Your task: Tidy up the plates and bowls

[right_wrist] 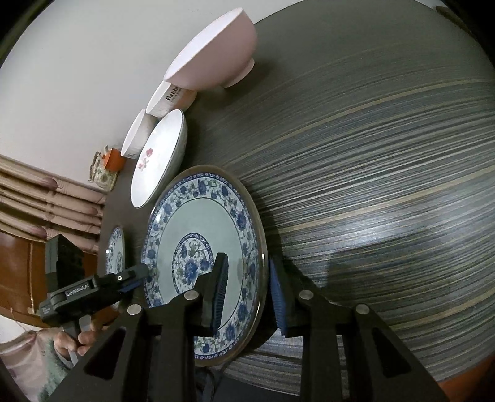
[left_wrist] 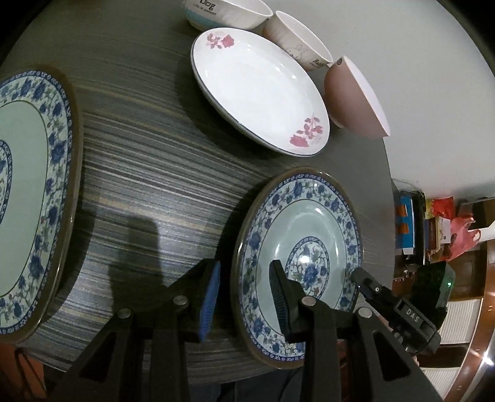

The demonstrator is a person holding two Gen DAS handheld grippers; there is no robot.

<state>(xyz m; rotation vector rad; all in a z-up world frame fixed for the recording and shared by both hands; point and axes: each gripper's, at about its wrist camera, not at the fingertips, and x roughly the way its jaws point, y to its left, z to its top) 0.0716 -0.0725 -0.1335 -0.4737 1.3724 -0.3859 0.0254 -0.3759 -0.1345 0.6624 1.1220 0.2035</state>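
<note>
My left gripper (left_wrist: 246, 269) is set narrow and straddles the left rim of the blue-flowered plate (left_wrist: 309, 222). The blue pad sits outside over the bench (left_wrist: 154, 154) and the other finger sits inside over the plate's well. I can see a sliver of bench and of pattern on either side of the rim, so I judge those pads are not biting yet.

My right gripper (right_wrist: 247, 259) mirrors it on the opposite rim, also narrow, with one finger over the well. Its blue pad is tucked just behind the edge, and I cannot tell whether it presses on the rim.

I take one gripper on each side to be deliberate. The plate is wide, shallow and glazed, so a single pinch on one edge would let it swing or slip.

The plate lies at the near edge of the bench, towards its right-hand corner, and its near rim reaches about to that edge. That overhang gives the fingers room, but it would also let the plate tip off if nudged.

Beyond it, well apart towards the far edge, lies the white rose plate (left_wrist: 256, 92). The pink bowl (left_wrist: 352, 99) is just beside that plate, and the rabbit bowl (left_wrist: 297, 40) and the Dog bowl (left_wrist: 225, 12) are ranged along the wall. The big blue platter (left_wrist: 31, 185) lies at the left edge and looks a likely base for stacking.
</note>
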